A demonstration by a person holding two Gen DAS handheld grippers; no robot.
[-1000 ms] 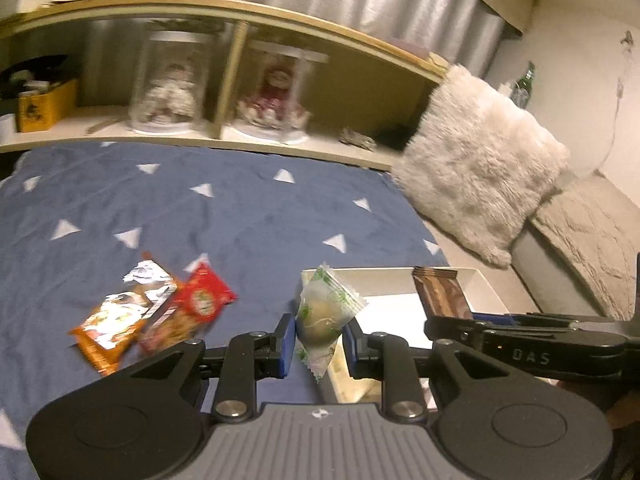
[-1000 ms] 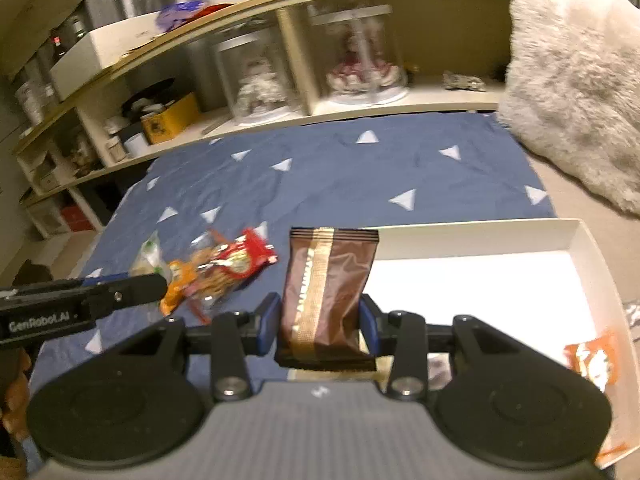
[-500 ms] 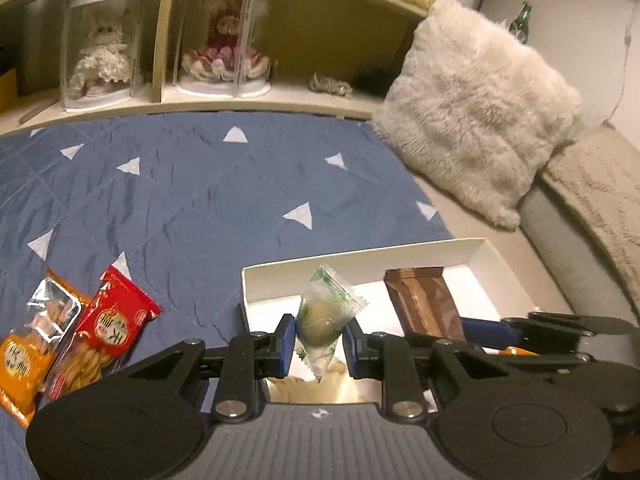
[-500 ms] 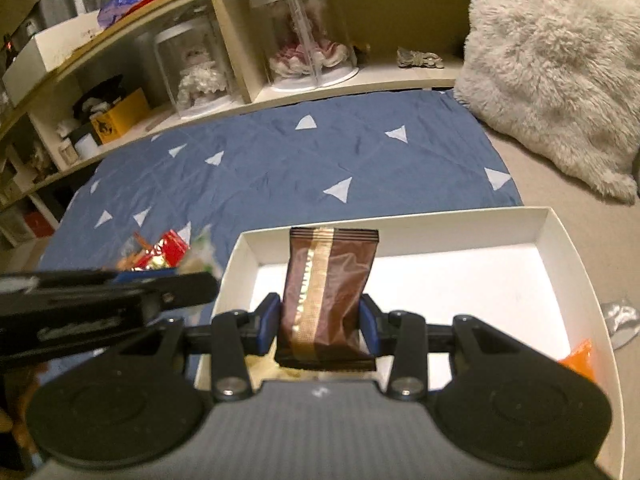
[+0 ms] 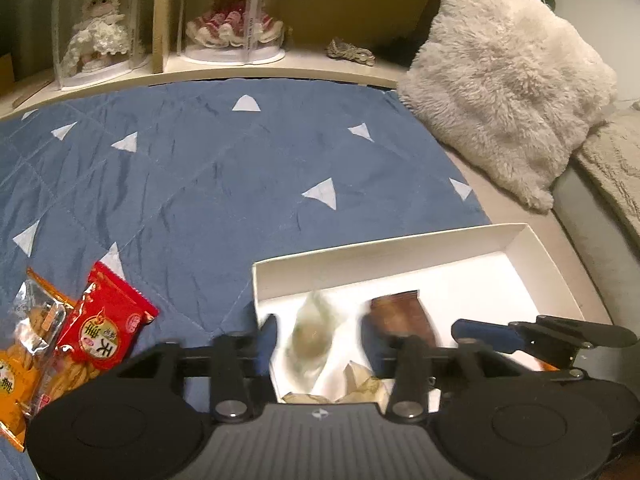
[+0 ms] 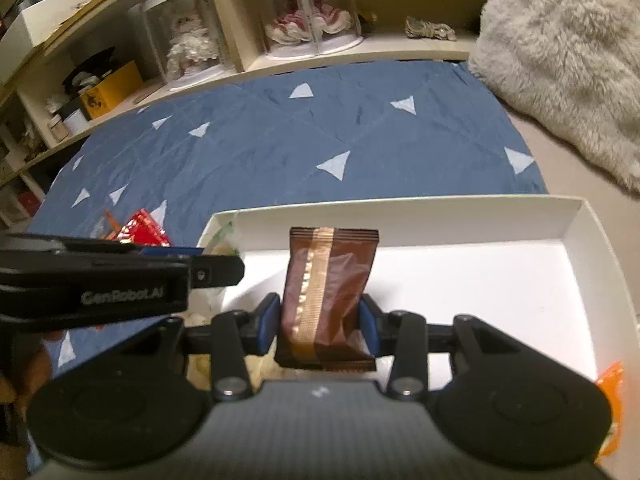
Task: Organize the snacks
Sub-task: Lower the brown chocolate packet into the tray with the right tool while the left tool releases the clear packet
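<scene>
My left gripper (image 5: 320, 346) hangs over the near left corner of the white box (image 5: 380, 248). Its jaws are opening, and the green-and-white sweet (image 5: 312, 336) drops blurred between them, free of the pads. My right gripper (image 6: 322, 320) is over the box (image 6: 400, 204) too. Its jaws are starting to open, but the pads still touch the upright brown packet (image 6: 328, 300). That packet (image 5: 404, 316) also shows in the left wrist view. A red packet (image 5: 106, 332) and an orange packet (image 5: 24, 364) lie on the blue quilt to the left.
Pale wrappers (image 5: 360, 384) lie in the box's near corner and an orange packet (image 6: 610, 384) at its right end. A furry pillow (image 5: 508, 88) leans at the right. Behind the quilt (image 5: 200, 168), a shelf holds dolls in clear cases (image 5: 232, 12).
Both grippers came forward and down from the quilt to over the box. The left jaws opened and let the sweet go. The brown packet stays between the right pads.
</scene>
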